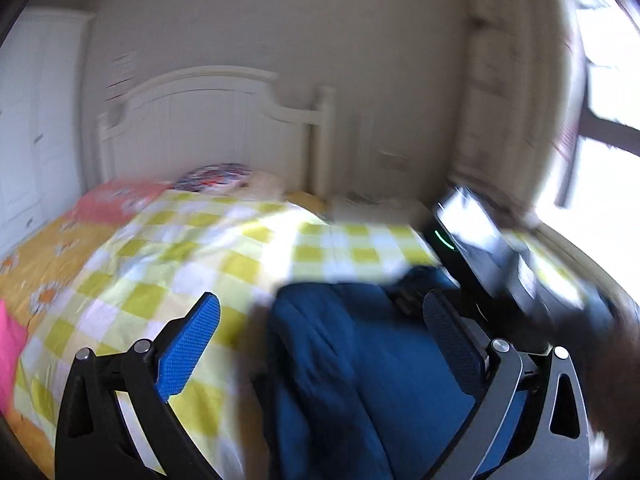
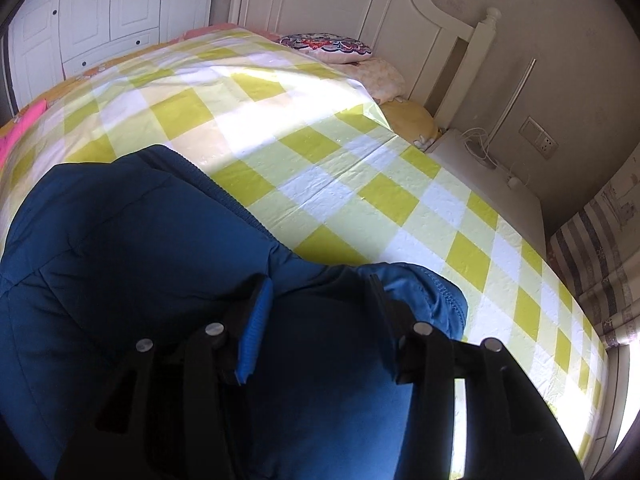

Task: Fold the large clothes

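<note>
On the bed (image 2: 360,184), over its yellow-checked cover, I found the blue padded jacket (image 2: 132,248) lying bunched at the near edge, well short of the headboard (image 2: 332,4) and pillow (image 2: 326,46). My right claw (image 2: 320,304) pointed steeply down into the jacket's near fold; its jaws stood partly apart with cloth bulging between them, though I could not confirm that the pads pressed on it. My left claw (image 1: 328,324) was held above the jacket (image 1: 360,360), jaws wide apart and clamped on nothing; that view was blurred. I judged the jacket's long axis to run from the right claw away toward the wardrobe (image 2: 120,4) side. The right claw was the nearer one, so I judged the next fold to depend on securing that edge first.
</note>
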Action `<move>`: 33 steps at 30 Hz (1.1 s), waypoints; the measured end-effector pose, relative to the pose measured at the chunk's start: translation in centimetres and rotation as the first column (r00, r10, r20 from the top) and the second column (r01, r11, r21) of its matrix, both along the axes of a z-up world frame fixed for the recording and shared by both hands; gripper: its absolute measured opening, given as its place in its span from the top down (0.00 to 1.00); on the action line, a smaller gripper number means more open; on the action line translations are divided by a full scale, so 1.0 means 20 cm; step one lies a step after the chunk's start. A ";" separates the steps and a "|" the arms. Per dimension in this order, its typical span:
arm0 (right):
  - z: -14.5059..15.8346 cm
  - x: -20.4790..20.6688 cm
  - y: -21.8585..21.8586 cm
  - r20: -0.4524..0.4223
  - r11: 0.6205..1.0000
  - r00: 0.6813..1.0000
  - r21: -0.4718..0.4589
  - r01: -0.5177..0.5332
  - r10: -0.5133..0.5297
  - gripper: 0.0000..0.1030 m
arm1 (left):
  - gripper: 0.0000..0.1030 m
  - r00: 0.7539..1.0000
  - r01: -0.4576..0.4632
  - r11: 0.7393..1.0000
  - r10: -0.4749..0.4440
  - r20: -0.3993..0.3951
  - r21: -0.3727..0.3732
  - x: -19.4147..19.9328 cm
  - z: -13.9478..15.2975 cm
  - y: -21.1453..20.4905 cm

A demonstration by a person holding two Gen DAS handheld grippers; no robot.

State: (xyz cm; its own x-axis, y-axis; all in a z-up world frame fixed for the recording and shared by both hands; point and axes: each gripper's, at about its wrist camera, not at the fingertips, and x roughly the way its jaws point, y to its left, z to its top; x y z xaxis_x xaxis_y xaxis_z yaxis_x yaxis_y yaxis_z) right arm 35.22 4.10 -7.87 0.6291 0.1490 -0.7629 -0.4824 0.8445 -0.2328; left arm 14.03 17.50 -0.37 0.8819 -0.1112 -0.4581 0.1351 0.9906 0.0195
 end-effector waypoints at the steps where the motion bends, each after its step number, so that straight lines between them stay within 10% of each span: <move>1: 0.00 0.00 0.00 0.004 1.000 1.000 -0.002 0.001 -0.001 0.54 | 0.05 0.998 -0.002 0.996 0.008 -0.064 0.089 0.00 -0.10 -0.05; 3: 0.00 -0.01 0.00 0.010 1.000 1.000 0.001 0.001 -0.001 0.54 | 0.04 0.981 0.002 0.980 0.037 -0.192 0.200 0.05 -0.36 -0.09; 6: 0.01 -0.03 0.03 0.026 0.999 1.000 -0.047 -0.002 0.003 0.54 | 0.04 0.964 -0.009 0.994 -0.021 -0.266 -0.110 0.08 -0.47 0.11; 9: 0.08 -0.05 0.11 0.041 0.983 0.999 -0.180 0.020 -0.013 0.49 | 0.04 0.971 -0.021 0.995 -0.003 -0.240 -0.096 0.06 -0.46 0.10; 14: 0.35 -0.22 0.28 0.151 0.996 0.985 -0.031 -0.081 0.085 0.49 | 0.04 0.977 -0.030 0.995 0.009 -0.214 -0.098 0.03 -0.47 0.09; 20: -0.03 -0.21 0.72 -0.028 0.923 0.968 -0.298 -0.245 0.248 0.46 | 0.04 0.978 -0.057 0.994 0.037 -0.205 -0.094 0.02 -0.47 0.11; 27: -0.02 -0.15 0.66 -0.073 0.954 0.972 -0.189 -0.233 0.223 0.45 | 0.04 0.974 -0.059 0.997 0.049 -0.220 -0.043 0.03 -0.44 0.07; 33: 0.29 -0.35 0.40 0.039 0.974 0.975 0.040 -0.221 0.220 0.32 | 0.04 0.975 -0.049 0.997 0.036 -0.220 -0.058 0.05 -0.46 0.09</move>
State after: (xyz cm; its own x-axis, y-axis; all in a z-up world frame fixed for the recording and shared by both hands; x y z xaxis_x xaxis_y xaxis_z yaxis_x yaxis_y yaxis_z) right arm 28.30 12.11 -2.16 0.6022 0.3198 -0.7315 -0.6503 0.7280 -0.2171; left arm 15.01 19.31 -9.57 0.7660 -0.1103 -0.6333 0.0869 0.9939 -0.0680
